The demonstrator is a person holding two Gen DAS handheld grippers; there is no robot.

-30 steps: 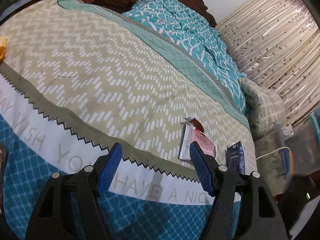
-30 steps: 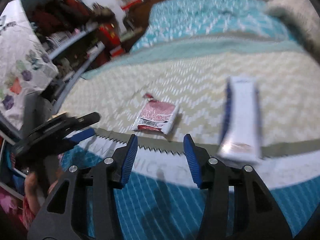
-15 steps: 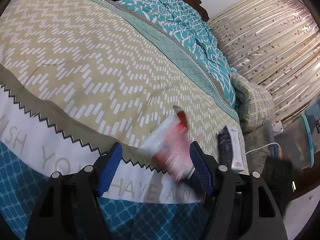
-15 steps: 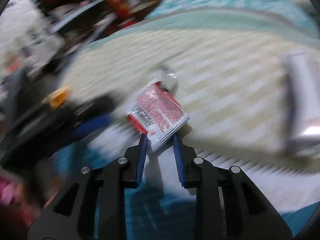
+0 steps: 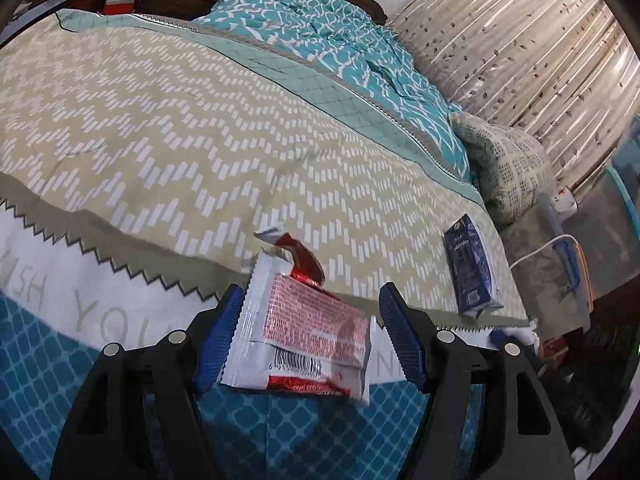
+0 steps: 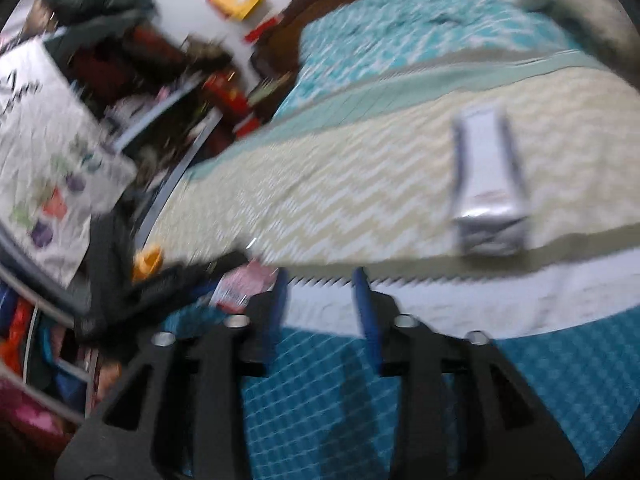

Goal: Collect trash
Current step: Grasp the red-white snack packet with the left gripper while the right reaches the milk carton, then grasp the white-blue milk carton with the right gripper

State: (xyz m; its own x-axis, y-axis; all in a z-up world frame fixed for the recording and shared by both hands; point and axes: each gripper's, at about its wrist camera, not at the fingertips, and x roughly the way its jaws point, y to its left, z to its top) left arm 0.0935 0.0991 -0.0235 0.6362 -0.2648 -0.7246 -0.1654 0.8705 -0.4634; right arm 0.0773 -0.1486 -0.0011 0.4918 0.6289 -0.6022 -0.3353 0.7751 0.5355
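Left claw (image 5: 312, 336): black frame w/ blue pads, jaws wide apart. Flat red-and-white foil snack wrapper (image 5: 308, 328) sits betw. the pads; left pad looks to touch its edge, right pad clear of it. Not clamped; can't tell what bears it.
Right claw (image 6: 320, 304): same build, jaws have just been opening, nothing betw. them; view blurred. Wrapper shows pink at its left, by the left claw.
Step in hand: looks like a hand-over of the wrapper, right to left. Right has let go, left hasn't closed yet.
Bed (image 5: 160, 128): beige zigzag quilt w/ white lettered band and teal check edge near the claws.
Next trash: dark-blue small drink carton (image 5: 470, 268) lies on its side on the quilt, near the bed's right edge, apart from the wrapper. Right view shows it pale and blurred.
Far: teal patterned duvet (image 5: 320, 28) at the head end, leaf-print curtain (image 5: 520, 48) beyond.
Next move calls for: left jaws to close squarely on the wrapper before it slips; thin foil, prob. crumples. Then right claw free for the carton.
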